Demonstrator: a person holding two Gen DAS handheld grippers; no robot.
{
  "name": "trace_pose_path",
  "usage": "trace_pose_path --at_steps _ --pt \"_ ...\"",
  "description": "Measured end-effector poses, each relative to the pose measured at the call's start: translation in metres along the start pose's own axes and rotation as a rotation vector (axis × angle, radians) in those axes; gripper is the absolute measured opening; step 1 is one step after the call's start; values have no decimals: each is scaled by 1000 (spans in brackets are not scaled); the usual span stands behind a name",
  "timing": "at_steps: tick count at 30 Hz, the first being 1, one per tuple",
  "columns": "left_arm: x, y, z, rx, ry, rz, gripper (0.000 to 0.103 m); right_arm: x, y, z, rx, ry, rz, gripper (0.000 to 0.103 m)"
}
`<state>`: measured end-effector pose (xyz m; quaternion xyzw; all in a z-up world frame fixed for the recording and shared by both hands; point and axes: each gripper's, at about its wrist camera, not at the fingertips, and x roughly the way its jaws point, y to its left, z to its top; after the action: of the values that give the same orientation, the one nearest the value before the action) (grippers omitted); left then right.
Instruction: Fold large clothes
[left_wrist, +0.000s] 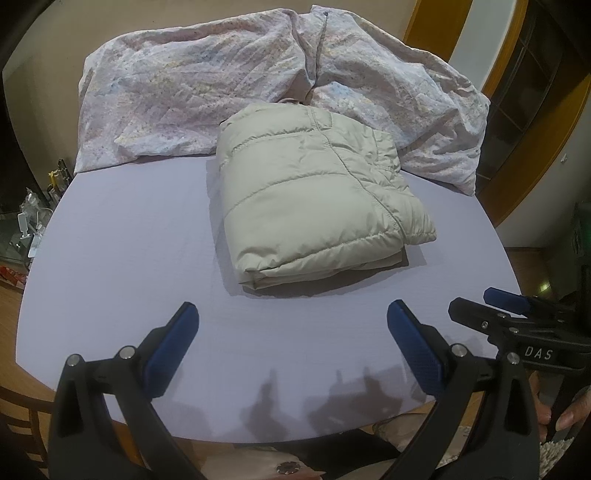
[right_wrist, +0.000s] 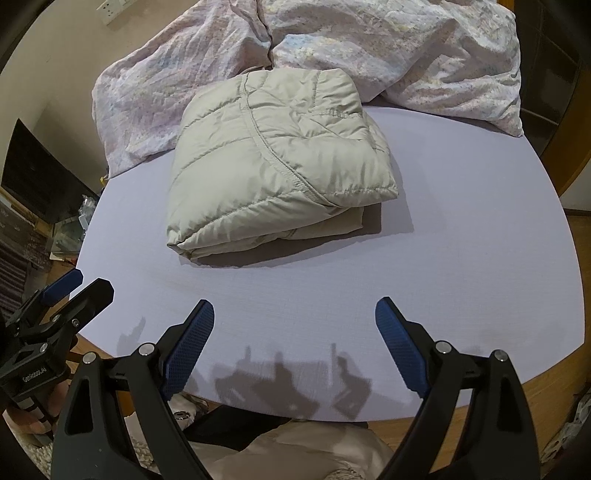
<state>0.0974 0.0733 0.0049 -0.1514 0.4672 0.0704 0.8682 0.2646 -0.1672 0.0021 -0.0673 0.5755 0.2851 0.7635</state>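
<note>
Pale beige quilted puffer jacket (left_wrist: 317, 199) folded into thick rectangle, long axis running away from both grippers, folded edge facing them. Lies ahead on lavender table cover (left_wrist: 129, 258), apart from fingers. Shiny, stitched fabric. Behind it, crumpled pastel floral duvet (left_wrist: 177, 96). Left gripper (left_wrist: 291, 343) spread, holding nothing. Right gripper (right_wrist: 295, 341) spread, holding nothing.

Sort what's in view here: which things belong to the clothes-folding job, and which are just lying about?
Part of the job:
- folded beige puffer jacket, on the lilac table cover
- left gripper, open and empty
- right gripper, open and empty

Just lying about:
- crumpled floral bedding behind the jacket
- clutter on the side shelf
</note>
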Motion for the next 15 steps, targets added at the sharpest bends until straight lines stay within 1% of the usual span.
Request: trace_pose_path --at_steps 15 --pt "3 -1 1 -5 4 0 101 1 0 2 0 1 0 91"
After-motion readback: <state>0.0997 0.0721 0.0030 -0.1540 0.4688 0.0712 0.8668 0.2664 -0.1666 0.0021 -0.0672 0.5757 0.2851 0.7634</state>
